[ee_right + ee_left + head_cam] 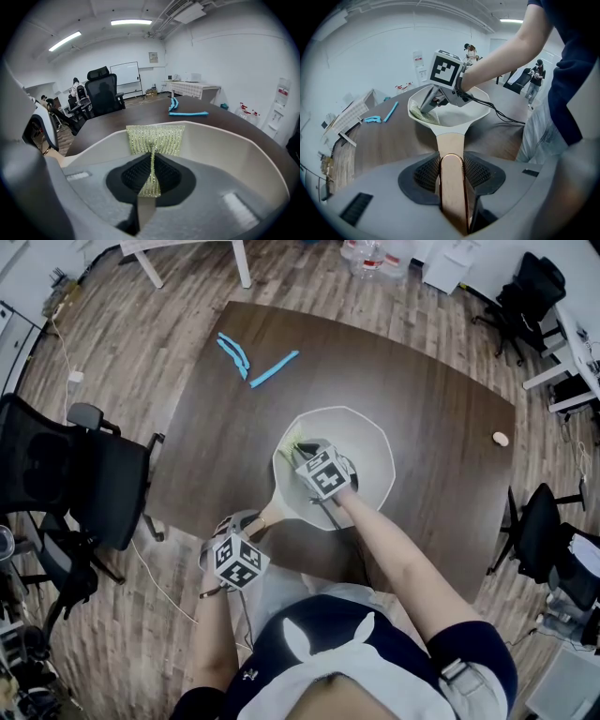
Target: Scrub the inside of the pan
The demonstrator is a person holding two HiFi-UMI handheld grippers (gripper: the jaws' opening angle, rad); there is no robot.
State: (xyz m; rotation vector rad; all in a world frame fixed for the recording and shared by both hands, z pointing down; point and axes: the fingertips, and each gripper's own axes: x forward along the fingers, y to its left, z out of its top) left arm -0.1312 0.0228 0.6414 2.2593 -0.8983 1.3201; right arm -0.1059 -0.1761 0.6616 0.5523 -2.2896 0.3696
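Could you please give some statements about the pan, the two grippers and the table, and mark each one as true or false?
1. The left gripper is closed on the pan handle. True.
2. The right gripper holds nothing. False: it pinches a green scrubbing cloth.
3. The scrubbing cloth is inside the pan. True.
4. The blue strips lie in the pan. False: they lie on the table, apart from the pan.
5. The pan is black inside. False: it is off-white.

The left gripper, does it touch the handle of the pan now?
Touching. The left gripper view shows the left gripper closed on the wooden handle, with both pads pressing on its sides.
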